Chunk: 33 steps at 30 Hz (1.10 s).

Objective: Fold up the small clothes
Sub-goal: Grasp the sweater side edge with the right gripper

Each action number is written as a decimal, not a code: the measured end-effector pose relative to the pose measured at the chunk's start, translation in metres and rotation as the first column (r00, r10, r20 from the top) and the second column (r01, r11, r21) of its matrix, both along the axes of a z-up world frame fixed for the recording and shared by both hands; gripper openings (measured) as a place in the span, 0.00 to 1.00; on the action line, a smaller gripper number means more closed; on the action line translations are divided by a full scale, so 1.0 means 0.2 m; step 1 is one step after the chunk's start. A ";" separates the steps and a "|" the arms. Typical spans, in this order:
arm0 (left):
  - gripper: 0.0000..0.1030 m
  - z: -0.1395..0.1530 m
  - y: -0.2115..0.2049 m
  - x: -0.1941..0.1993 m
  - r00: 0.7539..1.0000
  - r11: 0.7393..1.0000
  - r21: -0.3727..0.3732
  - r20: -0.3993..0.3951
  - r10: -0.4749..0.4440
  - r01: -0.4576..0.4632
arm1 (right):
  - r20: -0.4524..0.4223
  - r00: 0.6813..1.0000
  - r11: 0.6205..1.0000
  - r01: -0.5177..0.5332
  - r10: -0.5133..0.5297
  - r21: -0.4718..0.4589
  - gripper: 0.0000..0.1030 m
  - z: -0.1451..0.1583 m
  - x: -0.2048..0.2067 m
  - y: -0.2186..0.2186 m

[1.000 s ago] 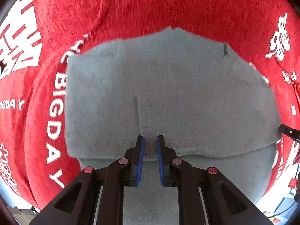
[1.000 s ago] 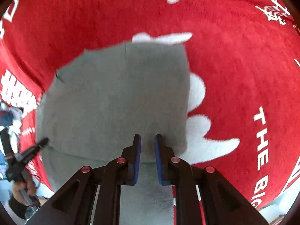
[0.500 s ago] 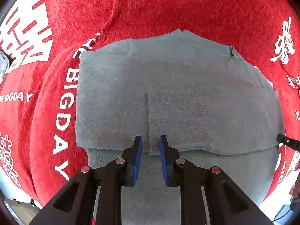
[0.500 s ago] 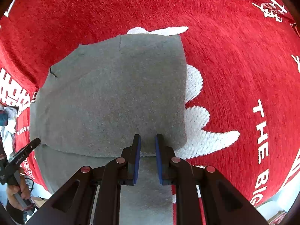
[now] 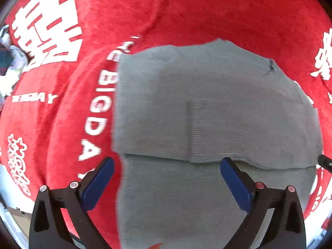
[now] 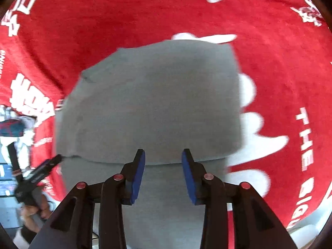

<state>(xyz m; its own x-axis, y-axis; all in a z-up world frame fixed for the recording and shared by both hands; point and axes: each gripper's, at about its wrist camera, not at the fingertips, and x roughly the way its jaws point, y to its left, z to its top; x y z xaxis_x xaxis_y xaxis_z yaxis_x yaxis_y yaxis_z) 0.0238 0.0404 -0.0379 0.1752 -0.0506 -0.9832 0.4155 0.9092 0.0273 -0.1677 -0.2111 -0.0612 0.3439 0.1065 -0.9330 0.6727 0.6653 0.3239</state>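
A surface draped in a red cloth (image 5: 207, 10) printed with white lettering fills both views. The left hand-held gripper (image 5: 167, 178) has just sprung wide open, its blue pads (image 5: 97, 183) spread apart above a grey knitted garment (image 5: 207, 108), nothing pinched between them. The right hand-held gripper (image 6: 162, 172) has also just been opening and stands partly spread over the garment's other side, gripping nothing. The garment lies flat on the cloth, its upper layer folded over the lower, the folded edge just ahead of both sets of pads
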 end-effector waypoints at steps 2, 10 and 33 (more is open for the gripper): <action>0.99 0.01 0.07 0.03 1.000 1.000 0.009 0.016 0.024 -0.024 | 0.049 0.999 0.996 -0.012 0.008 0.091 0.42 -0.02 0.05 0.08; 0.99 -0.08 0.38 0.20 0.984 0.983 -0.094 -0.098 0.148 -0.157 | 0.159 0.979 0.850 0.027 -0.129 0.526 0.43 -0.37 0.38 0.45; 0.16 -0.10 0.47 0.27 0.990 0.965 -0.241 -0.112 0.080 -0.105 | 0.111 0.985 0.875 0.066 -0.135 0.480 0.20 -0.47 0.58 0.62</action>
